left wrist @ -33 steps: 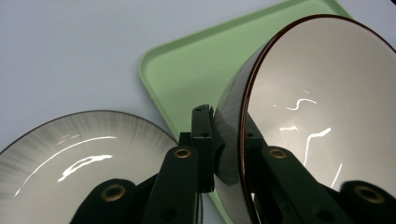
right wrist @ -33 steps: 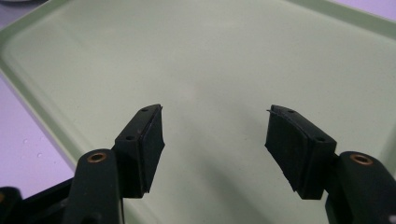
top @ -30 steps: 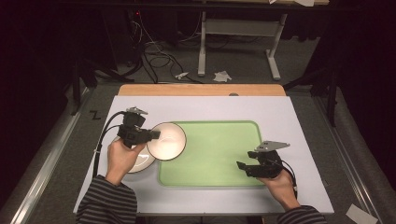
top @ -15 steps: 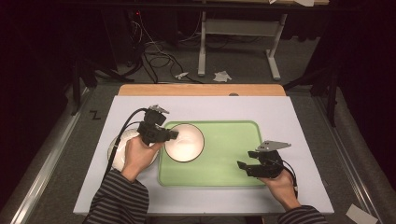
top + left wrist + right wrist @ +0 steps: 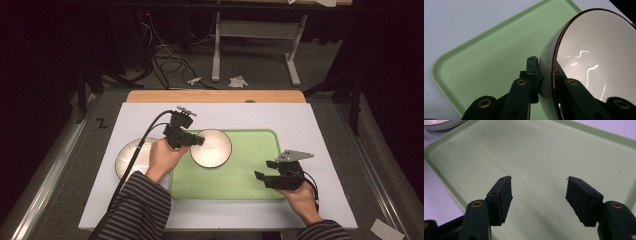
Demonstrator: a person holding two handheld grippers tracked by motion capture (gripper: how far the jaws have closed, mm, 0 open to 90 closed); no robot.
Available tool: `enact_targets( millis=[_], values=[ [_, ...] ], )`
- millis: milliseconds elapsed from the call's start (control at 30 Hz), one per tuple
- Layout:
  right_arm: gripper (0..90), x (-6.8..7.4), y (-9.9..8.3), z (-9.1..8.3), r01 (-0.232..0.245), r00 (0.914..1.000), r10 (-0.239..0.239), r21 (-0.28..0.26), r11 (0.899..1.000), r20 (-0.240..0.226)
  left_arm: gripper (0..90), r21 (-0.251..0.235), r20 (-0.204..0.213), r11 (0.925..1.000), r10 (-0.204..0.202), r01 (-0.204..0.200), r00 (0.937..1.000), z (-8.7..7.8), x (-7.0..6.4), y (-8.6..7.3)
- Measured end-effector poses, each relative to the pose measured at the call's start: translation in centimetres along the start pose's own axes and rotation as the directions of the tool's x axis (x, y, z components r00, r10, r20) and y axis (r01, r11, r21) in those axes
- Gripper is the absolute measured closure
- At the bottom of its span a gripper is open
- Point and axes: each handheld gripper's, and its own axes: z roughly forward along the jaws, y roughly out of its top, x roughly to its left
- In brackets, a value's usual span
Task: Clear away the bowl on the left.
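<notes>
White and glossy inside, the bowl (image 5: 211, 148) hangs over the left part of the green tray (image 5: 250, 170), pinched at its rim by the left gripper (image 5: 196, 141). In the left gripper view the two black jaws stand close together with the bowl's wall (image 5: 599, 62) between them, one pad (image 5: 532, 75) on the outside and the other inside, just past the thin dark rim line. The bowl looks tilted in that view, with its mouth turned to one side and the tray's floor (image 5: 486, 67) behind it; whether its base touches the tray yet I cannot tell.

A white plate (image 5: 131, 157) lies on the pale table cover (image 5: 310, 120) just beside the tray's left edge, partly behind the person's left hand (image 5: 161, 157).

The right gripper (image 5: 264, 176) rests low over the tray's right end, apart from the bowl, its jaws spread wide with nothing between them; the right gripper view shows bare tray (image 5: 544, 152) through the gap.

The step in hand looks like carrying the bowl onto the tray. The next move probably calls for levelling the bowl, lowering it until its base sits flat on the tray's floor, clear of the raised edge, and only then spreading the jaws. Letting go while it tilts could make it rock or roll.
</notes>
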Motion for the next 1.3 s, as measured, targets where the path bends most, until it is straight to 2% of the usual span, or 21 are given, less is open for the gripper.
enact_targets(
  millis=[133, 233, 300, 400, 500, 733, 967, 1200, 1300],
  values=[
    [39.3, 0.1, 0.0, 0.0, 0.012, 0.9999, -0.012, -0.003, 1.000, 0.001, 82.3, 0.009, -0.009, 0.9998, 0.020, -0.020, 0.9998, 1.2, -0.6, 0.3],
    [39.6, 0.2, 0.0, 0.1, 0.016, 0.9999, -0.016, 0.000, 1.000, 0.005, 82.3, 0.036, -0.010, 0.9993, 0.013, -0.012, 0.9999, 2.7, -0.6, 0.7],
    [39.6, 0.2, 0.0, 0.0, 0.010, 0.9999, -0.010, -0.004, 1.000, 0.009, 82.3, 0.043, -0.015, 0.9990, 0.012, -0.012, 0.9998, 3.0, -0.6, 0.8],
    [39.8, 0.0, 0.0, -0.2, 0.003, 0.9998, -0.003, -0.017, 1.000, 0.018, 82.2, 0.043, -0.007, 0.9990, -0.011, 0.011, 0.9999, 3.9, -0.4, 1.1],
    [40.8, 0.1, 0.1, -0.3, 0.002, 0.9995, -0.001, -0.036, 0.999, 0.031, 82.3, 0.017, -0.031, 0.9998, -0.014, 0.015, 0.9994, 4.6, -0.2, 1.3],
    [40.7, 0.1, 0.0, -0.1, -0.005, 0.9995, 0.005, -0.025, 1.000, 0.030, 82.2, 0.051, -0.060, 0.9986, -0.009, 0.012, 0.9982, 6.3, 0.2, 1.4],
    [40.6, 0.4, 0.1, 0.0, 0.006, 0.9998, -0.005, -0.014, 1.000, 0.018, 82.2, 0.089, -0.057, 0.9940, -0.059, 0.064, 0.9967, 8.6, 0.5, 1.7],
    [40.4, 0.4, 0.1, 0.4, -0.007, 0.9999, 0.007, -0.005, 1.000, 0.010, 82.2, 0.092, -0.034, 0.9920, -0.084, 0.087, 0.9958, 10.4, 0.2, 2.2],
    [40.5, 0.6, 0.1, 0.4, -0.002, 0.9999, 0.002, -0.007, 1.000, 0.012, 82.1, 0.108, -0.045, 0.9900, -0.086, 0.090, 0.9953, 11.2, 0.1, 2.4]
  ],
)
